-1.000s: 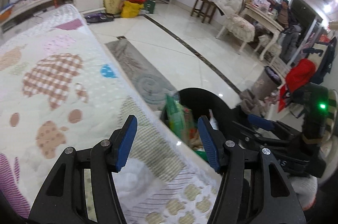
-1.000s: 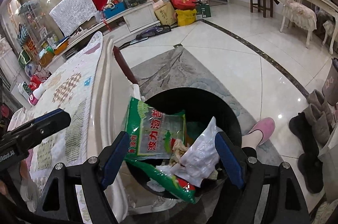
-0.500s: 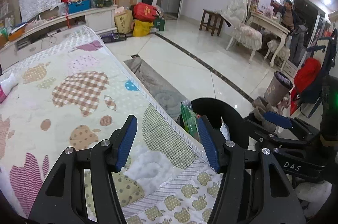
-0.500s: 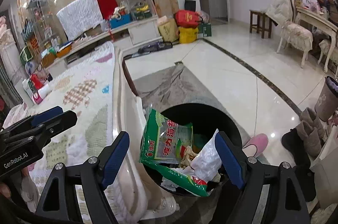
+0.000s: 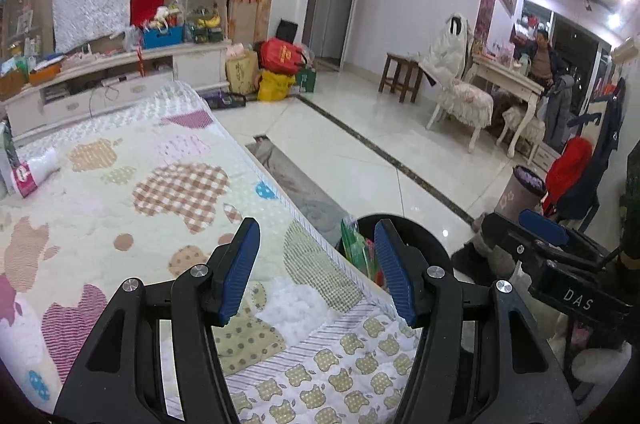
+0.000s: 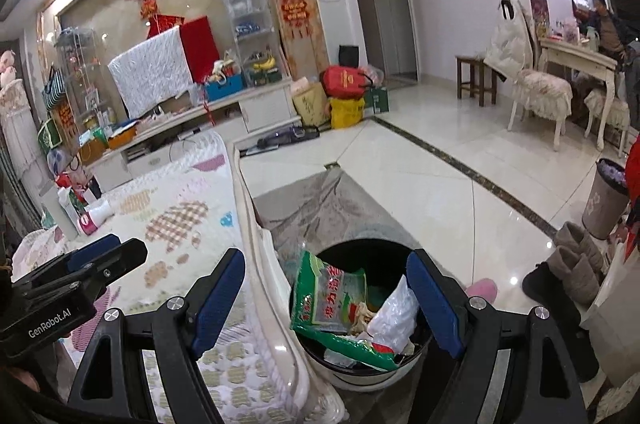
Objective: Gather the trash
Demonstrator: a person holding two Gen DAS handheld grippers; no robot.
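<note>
Left gripper (image 5: 316, 272) over quilted apple-print cover (image 5: 160, 191), jaws parted, empty. Right gripper (image 6: 326, 298) likewise released above round black bin (image 6: 360, 304) with green plastic wrapper (image 6: 328, 296).

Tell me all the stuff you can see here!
round black trash bin: one, black, on the floor beside the bed.
green plastic snack bag: one, green with red, sticking out of the bin.
crumpled white plastic bag: one, white, in the bin beside the green bag.
patchwork apple-print quilt: one, cream with pastel patches, over the bed.
white bottle with pink label: one, lying on the quilt's far side.
grey rug: one, on the tiles behind the bin.
left tool: one, black with blue pads, open, empty, above the quilt.
right tool: one, same colours, open, empty, above the bin.
</note>
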